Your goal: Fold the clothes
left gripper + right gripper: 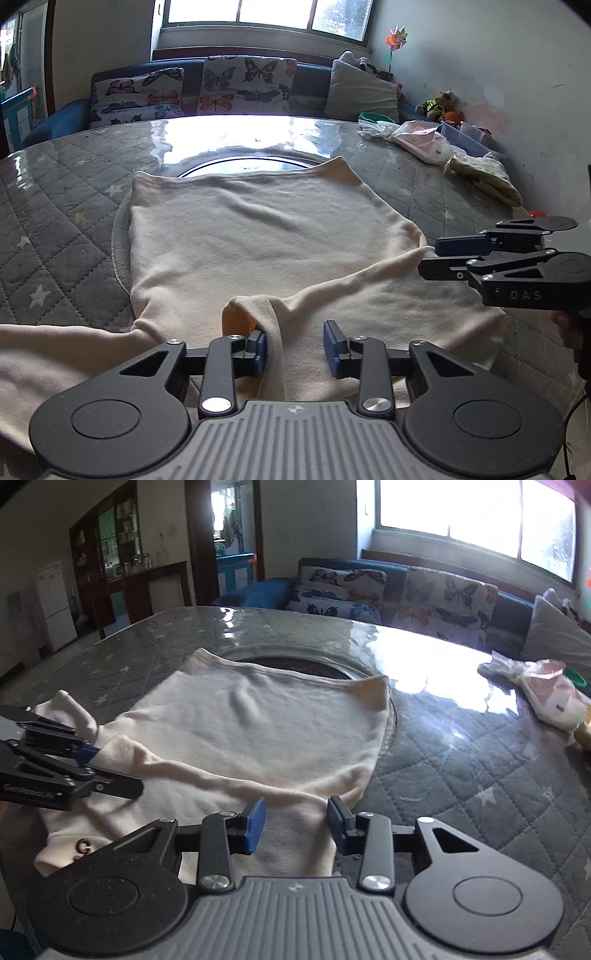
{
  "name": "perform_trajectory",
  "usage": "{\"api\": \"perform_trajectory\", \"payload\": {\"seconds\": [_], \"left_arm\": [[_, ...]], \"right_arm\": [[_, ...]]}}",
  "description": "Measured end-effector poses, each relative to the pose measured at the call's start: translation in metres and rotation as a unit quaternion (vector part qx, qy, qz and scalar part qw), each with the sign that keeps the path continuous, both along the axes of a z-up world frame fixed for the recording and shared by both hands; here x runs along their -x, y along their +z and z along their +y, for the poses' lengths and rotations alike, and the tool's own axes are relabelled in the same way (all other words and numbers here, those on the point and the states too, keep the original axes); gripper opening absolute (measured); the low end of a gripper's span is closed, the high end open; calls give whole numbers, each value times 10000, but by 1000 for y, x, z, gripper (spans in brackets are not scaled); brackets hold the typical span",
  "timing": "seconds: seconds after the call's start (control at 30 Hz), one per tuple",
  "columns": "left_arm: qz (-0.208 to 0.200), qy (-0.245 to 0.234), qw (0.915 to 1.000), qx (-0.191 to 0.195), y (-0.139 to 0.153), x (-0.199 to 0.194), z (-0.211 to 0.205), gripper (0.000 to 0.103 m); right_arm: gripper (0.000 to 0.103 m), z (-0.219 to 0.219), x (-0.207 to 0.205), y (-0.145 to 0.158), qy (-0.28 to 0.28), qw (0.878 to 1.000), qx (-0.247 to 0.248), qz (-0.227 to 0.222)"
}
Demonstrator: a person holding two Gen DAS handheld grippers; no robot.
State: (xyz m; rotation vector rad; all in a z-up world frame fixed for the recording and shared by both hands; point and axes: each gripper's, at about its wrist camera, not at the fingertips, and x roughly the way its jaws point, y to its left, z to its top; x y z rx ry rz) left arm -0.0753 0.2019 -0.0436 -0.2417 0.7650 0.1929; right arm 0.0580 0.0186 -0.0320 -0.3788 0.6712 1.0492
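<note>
Cream knit sweater [258, 236] spread flat on grey quilted star-print table cover [55, 229], sleeve fold draped between the spread-apart left tongs [295, 349], right tongs [296, 821] also held open over its hem edge

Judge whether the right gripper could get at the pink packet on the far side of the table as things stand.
Probably yes. The right gripper is open and holds nothing, and only bare table lies between it and the pink packet. It would need a long stretch over the cream garment, and whether that stretch is enough cannot be told.
</note>
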Motion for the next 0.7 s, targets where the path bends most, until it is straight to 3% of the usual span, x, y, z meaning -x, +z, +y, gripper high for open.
{"api": "perform_trajectory", "payload": {"seconds": [0.2,0.33,0.7], "left_arm": [[-3,104,9999,-40,2,3,-2,47],[28,255,9994,-219,5,7,-3,58],[-9,674,9969,-397,12,32,10,70]], "right_arm": [[40,8,9,-6,59,9995,206,-220],[47,11,22,3,209,9993,117,-288],[52,33,59,-9,746,9959,385,-342]]}}
